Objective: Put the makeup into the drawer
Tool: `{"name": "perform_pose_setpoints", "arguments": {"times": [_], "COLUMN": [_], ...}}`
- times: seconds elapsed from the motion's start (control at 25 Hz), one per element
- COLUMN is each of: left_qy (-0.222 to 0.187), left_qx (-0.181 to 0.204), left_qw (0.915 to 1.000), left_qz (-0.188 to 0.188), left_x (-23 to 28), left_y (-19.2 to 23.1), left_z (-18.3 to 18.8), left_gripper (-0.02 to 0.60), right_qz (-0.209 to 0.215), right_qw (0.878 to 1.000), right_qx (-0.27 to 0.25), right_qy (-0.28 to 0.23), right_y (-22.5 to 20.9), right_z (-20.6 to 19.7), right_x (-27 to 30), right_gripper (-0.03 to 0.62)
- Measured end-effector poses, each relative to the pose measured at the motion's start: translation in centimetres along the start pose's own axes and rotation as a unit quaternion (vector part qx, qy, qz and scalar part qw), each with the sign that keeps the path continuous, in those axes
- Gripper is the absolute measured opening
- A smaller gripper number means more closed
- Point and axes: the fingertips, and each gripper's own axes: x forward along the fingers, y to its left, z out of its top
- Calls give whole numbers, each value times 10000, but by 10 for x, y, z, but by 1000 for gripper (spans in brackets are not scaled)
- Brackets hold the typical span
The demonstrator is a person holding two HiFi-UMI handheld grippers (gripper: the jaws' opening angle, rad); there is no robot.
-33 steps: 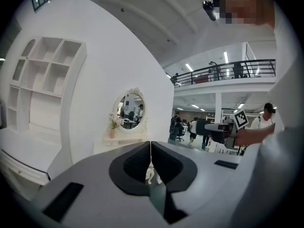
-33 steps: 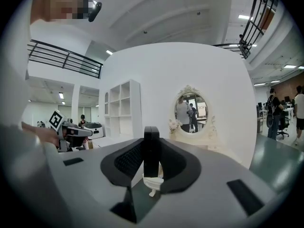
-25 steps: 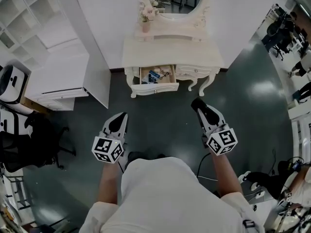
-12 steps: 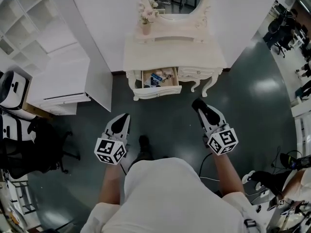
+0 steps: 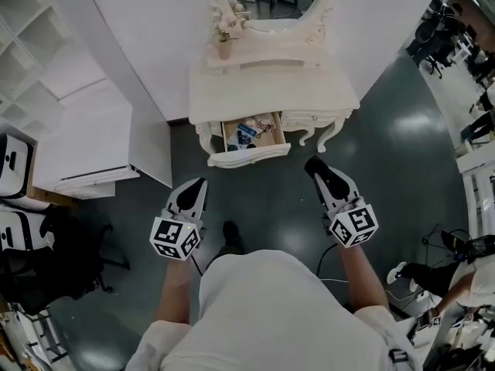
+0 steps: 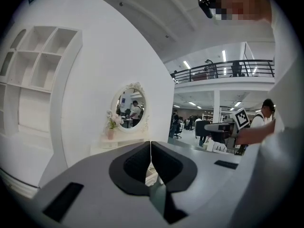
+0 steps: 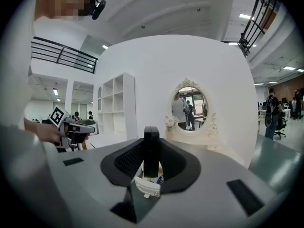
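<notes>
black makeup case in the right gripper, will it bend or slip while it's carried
Probably stiff: the black makeup case stands straight and upright between the right gripper's pads. Likely light, being slim. Its smooth-looking sides could slip.

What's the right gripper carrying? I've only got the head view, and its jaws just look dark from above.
Observer: In the right gripper view, the right gripper is clamped on a slim, upright black item, probably a piece of makeup.
Operator: And the left one?
Observer: The left gripper has its jaws together with nothing between them.
Operator: What lies ahead of the right gripper?
Observer: Its view faces the oval mirror, with pink flowers at the mirror's left edge.
</notes>
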Motion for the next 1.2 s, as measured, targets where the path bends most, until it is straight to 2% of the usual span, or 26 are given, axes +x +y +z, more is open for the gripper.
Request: {"name": "perform_pose_setpoints", "arguments": {"times": [0.72, 0.92, 1.2], "left_qy": [276, 319, 404], "left_qx": [79, 17, -34], "left_qw": [9972, 9963, 9947], "left_qz": [-688, -797, -948], "left_x": [64, 75, 85], "left_y": [123, 142, 146], "left_z": [12, 8, 5], "left_gripper": [18, 19, 18], "right_qz": [-460, -501, -566], "right_qw": [9988, 9985, 9980], "right_qx": [181, 145, 163], "right_qy": [48, 136, 219], "right_y": [16, 21, 22], "right_z": [20, 19, 16], "right_x": [117, 131, 135], "right_gripper": [107, 107, 107]}}
